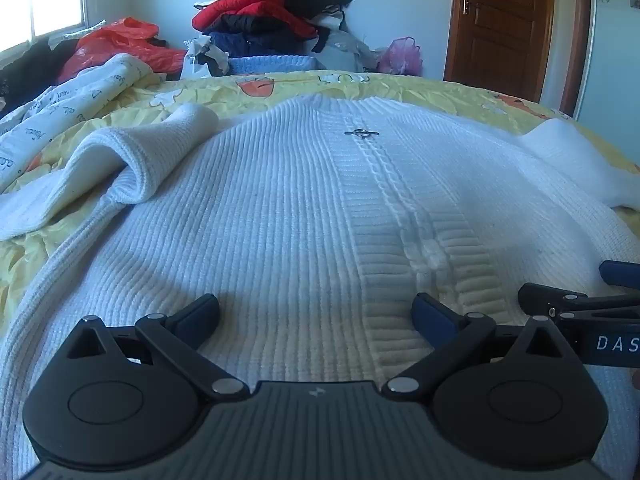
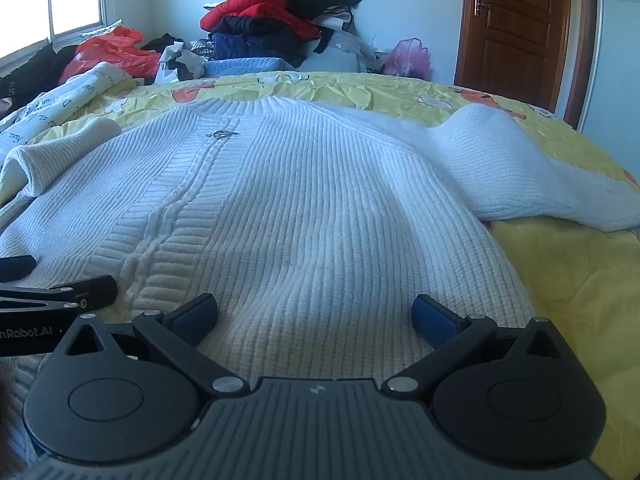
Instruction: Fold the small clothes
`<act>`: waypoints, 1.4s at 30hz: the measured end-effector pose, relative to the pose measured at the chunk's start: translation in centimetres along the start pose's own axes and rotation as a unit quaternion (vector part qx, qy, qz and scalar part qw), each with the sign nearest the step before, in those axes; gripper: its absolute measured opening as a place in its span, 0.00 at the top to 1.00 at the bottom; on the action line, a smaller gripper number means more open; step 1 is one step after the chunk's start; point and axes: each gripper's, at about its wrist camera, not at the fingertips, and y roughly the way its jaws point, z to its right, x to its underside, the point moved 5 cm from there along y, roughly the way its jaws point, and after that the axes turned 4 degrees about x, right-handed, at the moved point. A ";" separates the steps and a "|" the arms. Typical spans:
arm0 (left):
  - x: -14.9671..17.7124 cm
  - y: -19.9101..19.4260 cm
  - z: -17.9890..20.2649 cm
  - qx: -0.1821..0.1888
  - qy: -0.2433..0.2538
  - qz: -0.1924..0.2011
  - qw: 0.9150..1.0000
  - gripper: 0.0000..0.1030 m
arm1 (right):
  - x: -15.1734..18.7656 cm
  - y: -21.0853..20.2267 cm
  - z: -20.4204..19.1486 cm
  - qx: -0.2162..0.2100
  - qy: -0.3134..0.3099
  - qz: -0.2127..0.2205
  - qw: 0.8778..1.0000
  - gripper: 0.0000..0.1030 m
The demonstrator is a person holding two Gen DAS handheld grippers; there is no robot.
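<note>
A white ribbed knit cardigan (image 1: 280, 208) lies flat, front up, on a yellow bedspread (image 1: 360, 84). It has a small metal clasp (image 1: 362, 133) near the neck. Its left sleeve (image 1: 132, 160) is bunched, its right sleeve (image 2: 520, 168) lies out to the side. My left gripper (image 1: 316, 312) is open and empty just above the hem, left of the button band. My right gripper (image 2: 316, 312) is open and empty above the hem on the cardigan's right half (image 2: 320, 200). Each gripper shows at the edge of the other's view.
A pile of red, black and navy clothes (image 1: 272, 12) stands at the far side of the bed. A white printed quilt (image 1: 68, 108) and red plastic bag (image 1: 120, 44) lie at the left. A pink bag (image 1: 400, 56) and a brown door (image 1: 504, 20) are at the right.
</note>
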 end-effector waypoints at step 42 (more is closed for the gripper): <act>0.3 -0.3 0.1 -0.010 0.012 -0.007 1.000 0.00 | 0.0 0.0 -0.1 -0.001 0.001 0.000 1.000 0.00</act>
